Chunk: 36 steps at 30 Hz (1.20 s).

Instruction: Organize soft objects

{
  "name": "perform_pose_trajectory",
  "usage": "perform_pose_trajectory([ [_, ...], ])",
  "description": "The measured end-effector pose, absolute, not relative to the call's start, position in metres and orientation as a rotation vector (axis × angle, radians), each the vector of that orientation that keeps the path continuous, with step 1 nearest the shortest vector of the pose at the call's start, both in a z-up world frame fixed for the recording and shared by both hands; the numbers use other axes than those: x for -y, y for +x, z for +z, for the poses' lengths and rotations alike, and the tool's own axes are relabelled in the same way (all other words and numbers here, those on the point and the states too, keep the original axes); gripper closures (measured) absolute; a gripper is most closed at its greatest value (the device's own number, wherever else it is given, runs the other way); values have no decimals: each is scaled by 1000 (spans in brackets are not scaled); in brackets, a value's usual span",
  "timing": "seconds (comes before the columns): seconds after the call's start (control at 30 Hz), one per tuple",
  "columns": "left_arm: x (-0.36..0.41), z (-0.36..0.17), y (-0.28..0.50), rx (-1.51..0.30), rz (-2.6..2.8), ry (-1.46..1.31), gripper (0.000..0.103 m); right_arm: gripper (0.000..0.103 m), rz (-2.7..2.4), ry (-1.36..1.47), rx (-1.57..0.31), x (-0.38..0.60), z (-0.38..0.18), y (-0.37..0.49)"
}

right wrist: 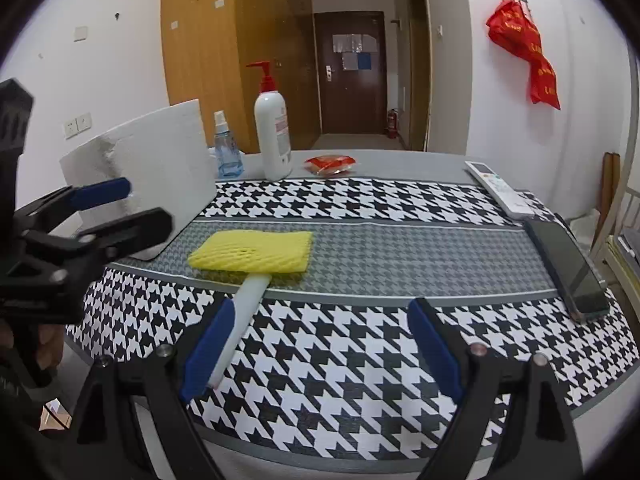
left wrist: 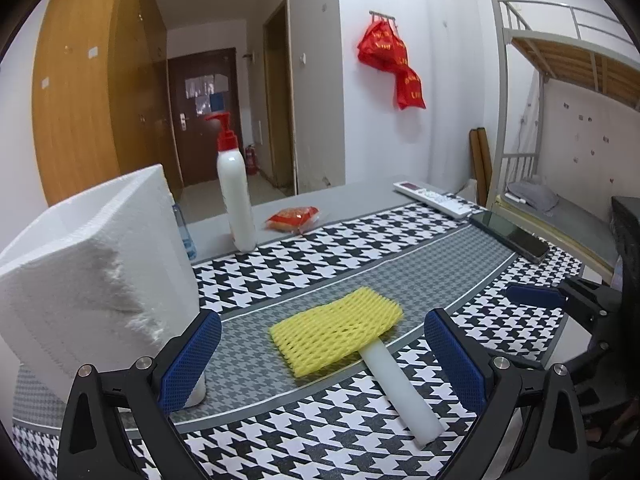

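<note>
**Op:** Both tools tip downward toward the table [right wrist: 360, 240]. My left gripper [left wrist: 320, 360] stands wide, nothing between its blue pads [left wrist: 192, 356]. My right gripper [right wrist: 320, 344] is just as wide and also empty.

**Spotter:** Where's the soft stuff relative to you?

**Op:** In the left wrist view the yellow foam net [left wrist: 336, 328] lies flat on the grey band of the houndstooth mat [left wrist: 360, 248], dead ahead between the fingers but beyond their tips, not touched. A white foam tube [left wrist: 400, 392] sticks out from under the net's near edge and runs toward the right finger, apart from it.

**Spotter:** And from the right side?

**Op:** The net sits ahead and left of centre. The tube's near end passes just beside the left pad [right wrist: 208, 348]; I cannot tell whether they touch. The white foam block [right wrist: 152, 168] stands upright to the left, near the net, with the left gripper in front of it.

**Spotter:** Hand visible?

**Op:** Only a few fingers on the left tool's grip, low at the right view's left edge. Further back: pump bottle [right wrist: 274, 136], spray bottle [right wrist: 226, 148], red packet [right wrist: 330, 164], remote [right wrist: 500, 190], phone [right wrist: 568, 268].
</note>
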<state>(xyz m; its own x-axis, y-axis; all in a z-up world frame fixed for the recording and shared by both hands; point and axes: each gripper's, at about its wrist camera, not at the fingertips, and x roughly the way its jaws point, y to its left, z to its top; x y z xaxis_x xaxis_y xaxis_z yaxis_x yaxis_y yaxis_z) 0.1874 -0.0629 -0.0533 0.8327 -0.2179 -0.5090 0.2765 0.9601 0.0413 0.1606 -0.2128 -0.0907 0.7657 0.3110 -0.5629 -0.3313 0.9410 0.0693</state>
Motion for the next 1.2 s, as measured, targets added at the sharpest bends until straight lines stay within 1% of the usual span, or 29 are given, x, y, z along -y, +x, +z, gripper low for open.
perform_pose_trajectory([
  [0.3,68,-60,204,-570,-295,136,1,12,401,-69,-628,203,-99,161],
  [0.4,69,-65,211,-601,-305,131,6,12,408,-89,-633,200,-101,160],
  [0.57,74,-70,217,-632,-326,128,7,12,427,-90,-638,197,-101,159],
  [0.7,73,-76,227,-688,-341,113,14,12,447,-85,-658,192,-104,160],
  [0.83,70,-84,237,-740,-354,89,17,12,456,-96,-663,188,-105,160],
  [0.93,70,-89,241,-765,-361,75,24,12,456,-96,-670,188,-106,161],
  [1.07,67,-92,244,-780,-367,57,27,12,457,-105,-671,187,-106,163],
  [1.17,67,-95,248,-796,-363,51,32,12,460,-104,-677,185,-107,165],
  [1.2,67,-97,249,-804,-359,49,35,12,459,-105,-681,185,-107,166],
])
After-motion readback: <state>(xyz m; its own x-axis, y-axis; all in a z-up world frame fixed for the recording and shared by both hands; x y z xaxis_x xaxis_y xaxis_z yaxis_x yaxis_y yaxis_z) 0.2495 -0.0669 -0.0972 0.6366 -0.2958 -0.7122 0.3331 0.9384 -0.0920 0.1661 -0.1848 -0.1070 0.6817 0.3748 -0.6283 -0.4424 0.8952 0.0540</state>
